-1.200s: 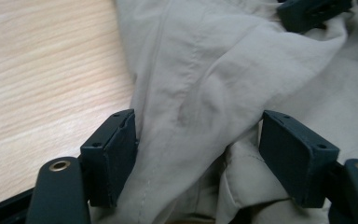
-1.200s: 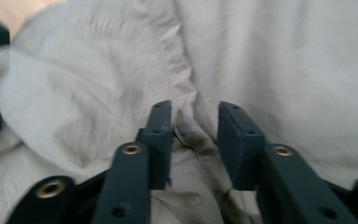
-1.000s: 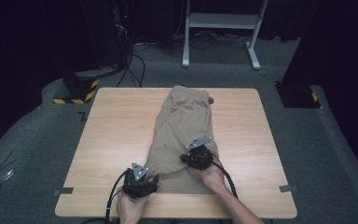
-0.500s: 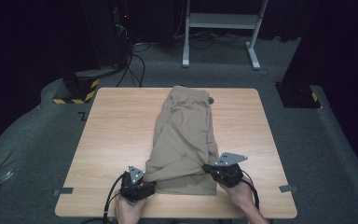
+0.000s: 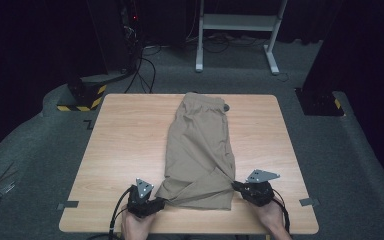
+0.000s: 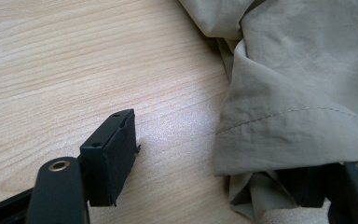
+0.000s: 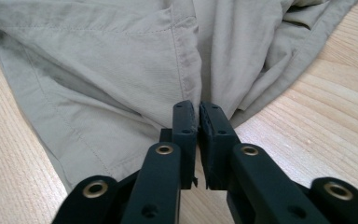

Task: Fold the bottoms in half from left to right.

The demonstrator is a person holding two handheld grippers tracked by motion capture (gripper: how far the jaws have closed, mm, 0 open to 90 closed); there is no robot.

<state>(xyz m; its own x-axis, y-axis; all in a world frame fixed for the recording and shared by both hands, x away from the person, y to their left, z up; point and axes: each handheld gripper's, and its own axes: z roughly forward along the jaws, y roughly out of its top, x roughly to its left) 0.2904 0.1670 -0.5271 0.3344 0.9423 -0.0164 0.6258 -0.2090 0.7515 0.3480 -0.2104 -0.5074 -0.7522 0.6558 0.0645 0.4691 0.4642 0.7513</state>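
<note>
Near the front edge of the tabletop [image 5: 120, 150] we see both grippers working at the hem end of a pair of khaki shorts [image 5: 200, 150]. We see the shorts lying lengthwise down the middle of the tabletop, with the waistband [image 5: 205, 102] at the far edge and the leg openings toward the front edge, where the cloth is rumpled and pulled out to both sides.

At the front left, we find the left gripper [image 5: 152, 204] held low by the person's left hand [image 5: 135, 225], with its jaws standing wide apart. In the left gripper view, the left gripper [image 6: 223, 172] has 1 jaw resting bare on the wood and the other at the folded hem of the shorts [image 6: 303, 93], partly under the cloth; we cannot tell whether that jaw touches it, and nothing is pinched between the 2.

At the front right, we find the right gripper [image 5: 242, 189] at the right hem corner. In the right gripper view, the right gripper [image 7: 198, 126] has its jaws nearly together, having just been opening a little, with a narrow gap between the pads. We see the seam of the shorts [image 7: 121, 60] running straight down to the tips, and we cannot tell whether the pads press on any cloth
</note>
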